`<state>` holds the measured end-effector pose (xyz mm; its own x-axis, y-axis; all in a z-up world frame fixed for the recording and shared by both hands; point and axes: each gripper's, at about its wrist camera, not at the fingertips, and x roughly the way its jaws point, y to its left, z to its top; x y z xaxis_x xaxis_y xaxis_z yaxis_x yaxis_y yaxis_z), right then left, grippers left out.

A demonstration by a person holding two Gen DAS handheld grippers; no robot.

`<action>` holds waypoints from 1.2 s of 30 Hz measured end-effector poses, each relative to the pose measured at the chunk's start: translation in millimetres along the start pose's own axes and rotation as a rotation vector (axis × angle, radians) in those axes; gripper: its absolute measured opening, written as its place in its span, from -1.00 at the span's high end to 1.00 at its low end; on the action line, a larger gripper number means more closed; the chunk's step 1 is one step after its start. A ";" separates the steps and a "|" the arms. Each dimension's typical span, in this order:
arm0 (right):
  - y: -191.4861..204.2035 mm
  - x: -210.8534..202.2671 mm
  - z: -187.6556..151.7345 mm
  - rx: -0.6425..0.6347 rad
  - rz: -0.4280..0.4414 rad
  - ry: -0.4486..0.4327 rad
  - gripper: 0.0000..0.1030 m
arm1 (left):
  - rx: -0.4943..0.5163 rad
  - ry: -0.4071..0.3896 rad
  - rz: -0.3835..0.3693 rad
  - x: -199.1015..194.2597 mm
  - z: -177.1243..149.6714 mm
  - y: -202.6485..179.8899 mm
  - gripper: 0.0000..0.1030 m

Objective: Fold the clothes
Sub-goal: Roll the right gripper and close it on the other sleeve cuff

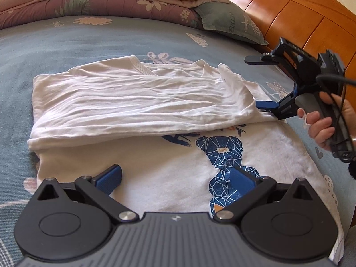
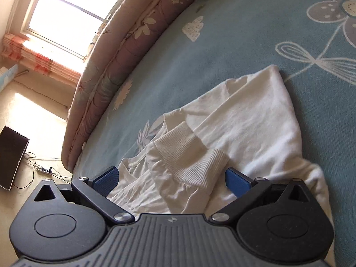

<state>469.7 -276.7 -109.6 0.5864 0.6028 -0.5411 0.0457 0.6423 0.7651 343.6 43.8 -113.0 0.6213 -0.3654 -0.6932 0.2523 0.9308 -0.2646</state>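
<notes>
A white shirt [image 1: 138, 102] with a blue geometric bear print [image 1: 222, 153] lies on the blue bedsheet [image 1: 89, 42]. Its far part is folded toward me, covering the top of the print. My left gripper [image 1: 175, 178] hovers open over the shirt's near part, one finger above the print, holding nothing. A hand holds my right gripper [image 1: 252, 82] at the shirt's right edge, jaws wide open, with the lower finger against the folded layer. In the right wrist view, the right gripper [image 2: 172, 181] is open with a ribbed cuff [image 2: 191, 158] of the shirt lying between its fingers.
A folded floral quilt [image 1: 93, 2] and a grey-green pillow [image 1: 231, 22] lie at the far side of the bed. The wooden headboard [image 1: 296, 15] runs along the right. Beyond the bed's edge are a window [image 2: 73, 6] and a dark flat panel [image 2: 12, 155] with cables on the floor.
</notes>
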 end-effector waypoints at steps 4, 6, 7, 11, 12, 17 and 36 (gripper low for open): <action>8.2 10.2 1.3 0.005 -0.049 -0.005 -1.00 | 0.002 -0.001 0.003 0.1 -0.1 -0.7 -0.98; 6.1 14.4 5.1 0.027 -0.043 -0.035 -1.00 | 0.001 0.000 0.003 -0.1 0.1 -0.6 -0.98; 1.6 14.2 5.6 0.044 -0.021 -0.055 -1.00 | -0.003 0.001 0.001 -0.3 0.3 -0.2 -0.98; -9.2 8.6 -0.3 0.096 0.052 -0.092 -1.00 | -0.024 0.001 -0.013 -1.2 0.9 3.1 -0.98; -10.0 6.7 -4.1 0.094 0.067 -0.090 -1.00 | -0.032 0.000 -0.017 -1.5 1.0 4.1 -0.98; -10.8 8.4 -6.3 -0.004 0.092 -0.097 -1.00 | -0.045 0.001 -0.022 -2.2 1.4 5.2 -0.98; -35.5 -30.6 -16.7 0.069 0.074 -0.266 0.73 | -0.047 0.005 -0.015 -1.7 0.6 4.0 -0.98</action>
<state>436.6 -310.1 -126.1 0.7811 0.4960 -0.3793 0.0446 0.5616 0.8262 344.0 48.2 -112.5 0.6139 -0.3791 -0.6924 0.2261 0.9248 -0.3059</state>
